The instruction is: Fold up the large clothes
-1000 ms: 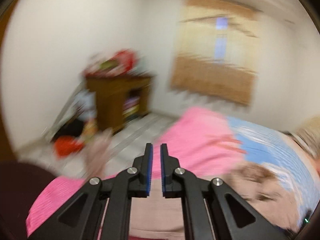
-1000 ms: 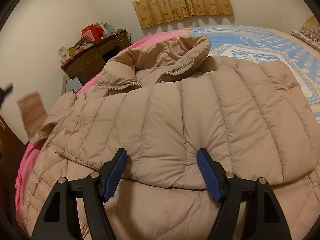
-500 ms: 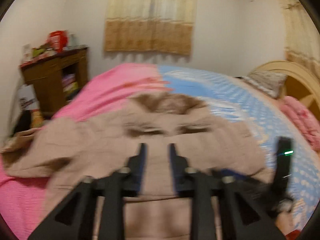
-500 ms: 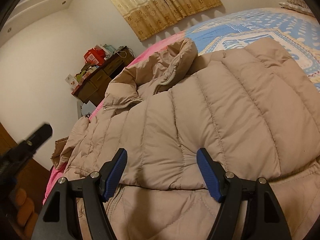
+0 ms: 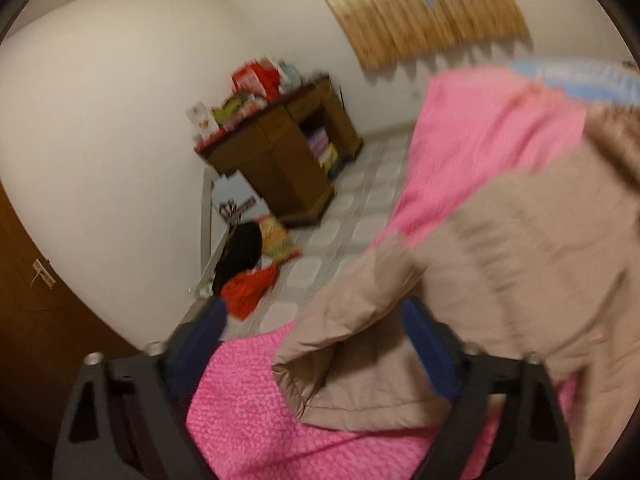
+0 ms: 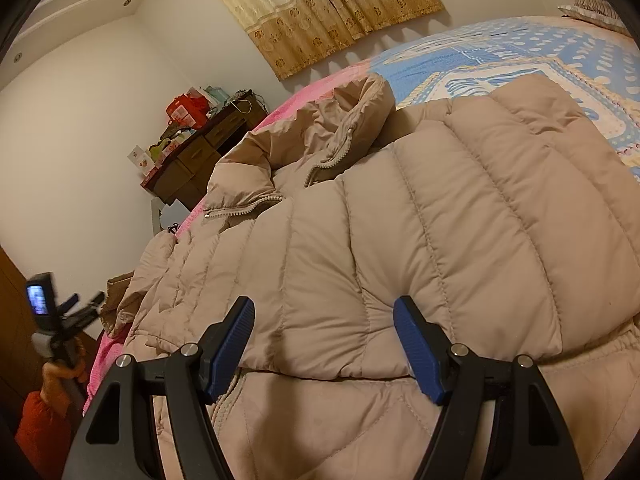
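Observation:
A large beige puffer jacket [image 6: 420, 216] lies spread on the bed, its collar [image 6: 320, 136] at the far side. My right gripper [image 6: 324, 344] is open, its blue pads just above the folded front hem. In the left wrist view a beige sleeve [image 5: 360, 356] lies on the pink blanket [image 5: 264, 420] at the bed's edge. My left gripper [image 5: 316, 352] is open, its blue pads either side of the sleeve's cuff. The left gripper also shows in the right wrist view [image 6: 80, 308] at the far left, held by a hand.
A brown wooden desk [image 5: 280, 152] with boxes on top stands by the white wall. Red and black clothes [image 5: 248, 276] lie on the tiled floor. A blue patterned bedspread [image 6: 520, 56] covers the far bed. Curtains [image 6: 320, 8] hang behind.
My left gripper has opened wide and swung from facing across the jacket down to the sleeve cuff at the bed's left edge. The right gripper has stayed open over the hem.

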`<control>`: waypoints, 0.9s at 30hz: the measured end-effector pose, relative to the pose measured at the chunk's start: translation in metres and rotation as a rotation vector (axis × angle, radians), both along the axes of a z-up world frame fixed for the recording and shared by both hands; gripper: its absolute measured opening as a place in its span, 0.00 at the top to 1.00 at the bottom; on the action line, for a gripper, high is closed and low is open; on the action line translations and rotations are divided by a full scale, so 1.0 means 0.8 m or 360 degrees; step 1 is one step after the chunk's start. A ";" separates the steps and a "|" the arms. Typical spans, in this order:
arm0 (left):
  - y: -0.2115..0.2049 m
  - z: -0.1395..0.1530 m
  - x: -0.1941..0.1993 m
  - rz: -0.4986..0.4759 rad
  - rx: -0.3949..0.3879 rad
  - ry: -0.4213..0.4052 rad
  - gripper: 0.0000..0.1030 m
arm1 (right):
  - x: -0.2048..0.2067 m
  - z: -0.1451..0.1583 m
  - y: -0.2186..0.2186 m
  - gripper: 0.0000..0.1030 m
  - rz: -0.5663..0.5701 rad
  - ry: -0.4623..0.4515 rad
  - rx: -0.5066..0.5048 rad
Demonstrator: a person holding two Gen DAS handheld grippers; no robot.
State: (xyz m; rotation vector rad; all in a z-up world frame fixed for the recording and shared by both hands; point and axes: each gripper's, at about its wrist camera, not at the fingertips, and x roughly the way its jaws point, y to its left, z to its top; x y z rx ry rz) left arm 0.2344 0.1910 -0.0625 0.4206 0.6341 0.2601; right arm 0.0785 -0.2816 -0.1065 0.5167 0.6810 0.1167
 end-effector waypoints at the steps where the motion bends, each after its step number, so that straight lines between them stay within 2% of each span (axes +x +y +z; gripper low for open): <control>1: -0.002 -0.009 0.014 0.0017 -0.0034 0.0050 0.41 | 0.000 0.000 0.000 0.29 -0.0001 0.0001 -0.0003; 2: -0.003 -0.017 0.025 0.0031 -0.0092 0.0097 0.64 | 0.000 0.000 0.001 0.29 -0.0001 0.0003 -0.0006; 4: 0.006 -0.023 0.035 0.0057 -0.0266 0.0166 0.87 | 0.001 0.000 0.002 0.29 -0.0002 0.0005 -0.0011; 5: 0.009 -0.023 0.034 0.0069 -0.0344 0.0167 0.89 | 0.001 0.000 0.002 0.29 -0.0003 0.0005 -0.0012; 7: 0.004 -0.021 0.030 0.0073 -0.0377 0.0147 0.92 | 0.001 0.000 0.002 0.29 -0.0003 0.0005 -0.0010; 11: -0.013 0.018 0.008 -0.0050 -0.0530 0.0001 0.94 | 0.001 0.000 0.002 0.29 -0.0003 0.0005 -0.0011; 14: -0.044 0.071 -0.020 -0.0213 -0.0704 -0.0124 0.94 | 0.001 0.000 0.002 0.29 -0.0003 0.0004 -0.0010; 17: -0.108 0.121 -0.056 -0.0470 -0.0776 -0.0239 0.94 | 0.001 0.000 0.003 0.29 -0.0003 0.0003 -0.0008; 20: -0.177 0.141 -0.085 -0.0707 -0.0849 -0.0255 0.94 | 0.001 0.001 0.002 0.29 -0.0003 0.0001 0.0001; 22: -0.229 0.141 -0.102 -0.0849 -0.0905 -0.0214 0.94 | 0.001 0.001 0.002 0.29 -0.0003 -0.0003 0.0010; 24: -0.275 0.125 -0.111 -0.0951 -0.0965 -0.0106 0.93 | 0.000 0.001 0.001 0.29 -0.0002 -0.0006 0.0022; 25: -0.305 0.110 -0.118 -0.0980 -0.0957 -0.0050 0.88 | 0.000 0.000 0.000 0.29 -0.0002 -0.0008 0.0031; 27: -0.352 0.074 -0.127 -0.0975 -0.0939 0.0051 0.86 | -0.001 -0.001 -0.004 0.29 -0.0002 -0.0019 0.0076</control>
